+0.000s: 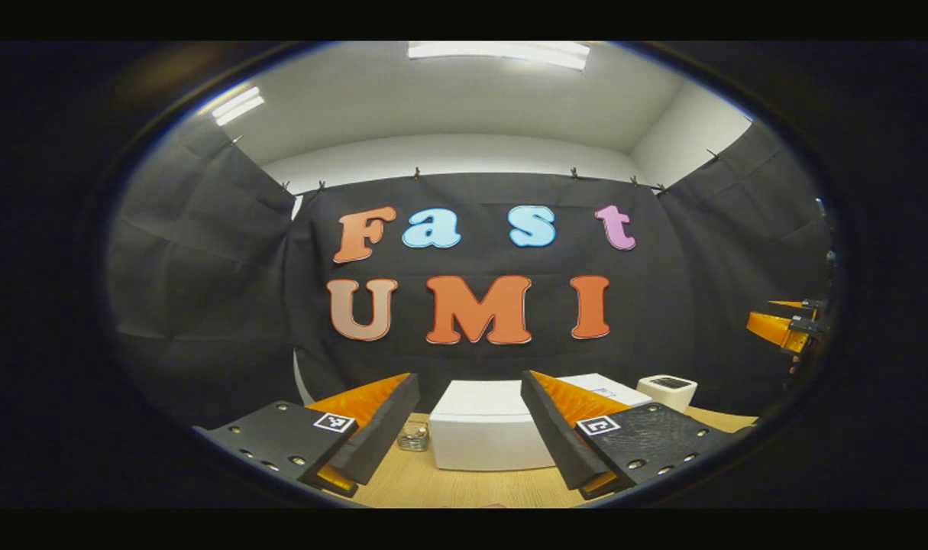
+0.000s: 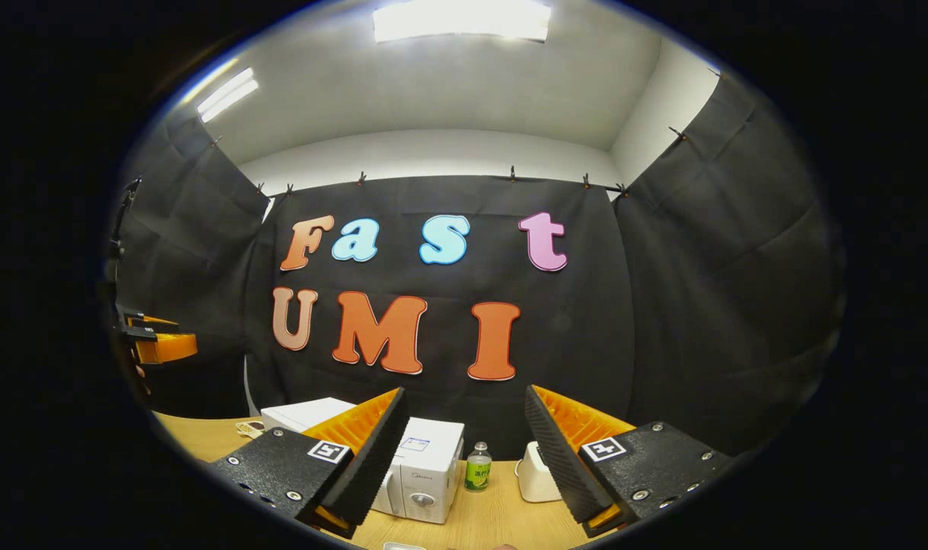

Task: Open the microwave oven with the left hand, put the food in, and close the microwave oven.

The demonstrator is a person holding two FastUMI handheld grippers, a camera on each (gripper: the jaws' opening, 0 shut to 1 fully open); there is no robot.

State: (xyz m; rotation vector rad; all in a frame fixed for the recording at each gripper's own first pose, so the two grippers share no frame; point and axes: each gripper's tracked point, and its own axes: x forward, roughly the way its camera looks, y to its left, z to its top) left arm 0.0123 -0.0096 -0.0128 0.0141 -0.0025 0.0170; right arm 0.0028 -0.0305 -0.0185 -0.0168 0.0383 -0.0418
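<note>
Here both the left tongs (image 1: 470, 416) and right tongs (image 2: 466, 431) gape wide, empty, above the microwave oven (image 2: 421, 472).

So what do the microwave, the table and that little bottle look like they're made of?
Microwave: white casing, smooth and slightly glossy, probably painted metal or plastic. Table: pale wood-grain top, matte, possibly laminate. Bottle: green label and cap, body likely clear plastic or glass; too small to tell.
</note>
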